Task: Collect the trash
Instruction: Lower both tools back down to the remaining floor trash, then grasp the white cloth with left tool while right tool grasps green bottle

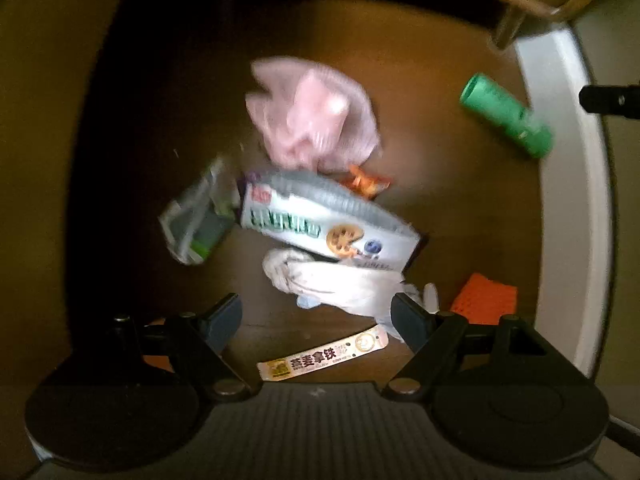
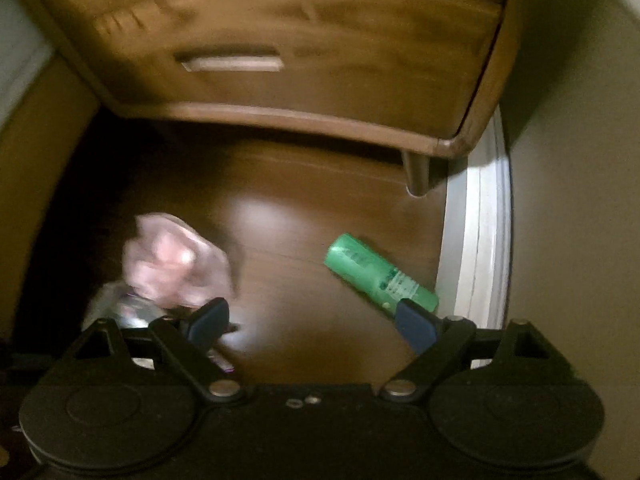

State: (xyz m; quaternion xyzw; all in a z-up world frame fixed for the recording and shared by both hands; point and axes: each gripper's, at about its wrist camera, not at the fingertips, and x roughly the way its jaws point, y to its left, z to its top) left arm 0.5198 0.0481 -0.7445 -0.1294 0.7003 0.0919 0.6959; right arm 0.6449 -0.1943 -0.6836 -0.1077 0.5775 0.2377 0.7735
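Note:
Trash lies on a dark wooden floor. In the left wrist view I see a crumpled pink plastic bag [image 1: 314, 116], a white snack box [image 1: 320, 220], a small green-and-white packet [image 1: 196, 220], crumpled white tissue [image 1: 344, 284], a beige sachet [image 1: 324, 356], an orange piece [image 1: 484, 300] and a green roll [image 1: 506, 114]. My left gripper [image 1: 318, 320] is open above the tissue and sachet. My right gripper [image 2: 312, 322] is open and empty above bare floor, the green roll [image 2: 380, 272] by its right finger and the pink bag [image 2: 176, 260] by its left finger.
A brown wooden cabinet [image 2: 280, 52] on short legs stands at the far side. A white baseboard [image 2: 476, 232] and a beige wall run along the right. A black bar [image 1: 608, 102] juts in at the right edge of the left wrist view.

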